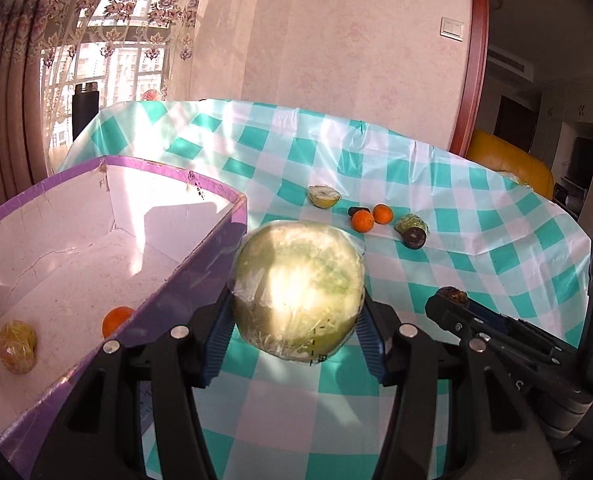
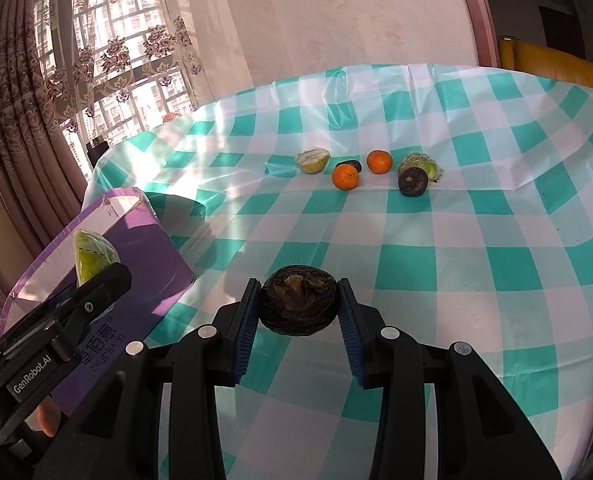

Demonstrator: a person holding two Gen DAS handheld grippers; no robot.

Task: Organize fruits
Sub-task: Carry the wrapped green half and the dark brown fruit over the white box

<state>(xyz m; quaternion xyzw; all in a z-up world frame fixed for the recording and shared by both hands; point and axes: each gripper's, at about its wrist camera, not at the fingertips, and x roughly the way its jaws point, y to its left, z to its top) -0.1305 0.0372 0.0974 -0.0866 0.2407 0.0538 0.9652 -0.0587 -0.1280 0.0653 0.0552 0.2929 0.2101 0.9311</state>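
Observation:
My left gripper [image 1: 299, 316] is shut on a large plastic-wrapped yellow-green fruit half [image 1: 299, 290], held above the table beside the purple box [image 1: 200, 264]. The box holds an orange [image 1: 116, 320] and a wrapped yellow fruit [image 1: 16, 346]. My right gripper [image 2: 299, 308] is shut on a dark brown dried fruit [image 2: 299, 306] above the checked cloth. It shows in the left wrist view [image 1: 452, 300] too. On the table lie a cut green fruit half [image 2: 313, 160], two oranges [image 2: 345, 178] [image 2: 379, 161], a small dark fruit [image 2: 350, 165], a wrapped green fruit [image 2: 420, 165] and a dark round fruit [image 2: 413, 182].
The table wears a teal-and-white checked cloth [image 2: 436, 264]. A dark flask [image 1: 84, 110] stands at the far left edge by the curtained window. A yellow sofa [image 1: 512, 160] lies behind the table on the right. The left gripper and the box [image 2: 144, 256] sit left of my right gripper.

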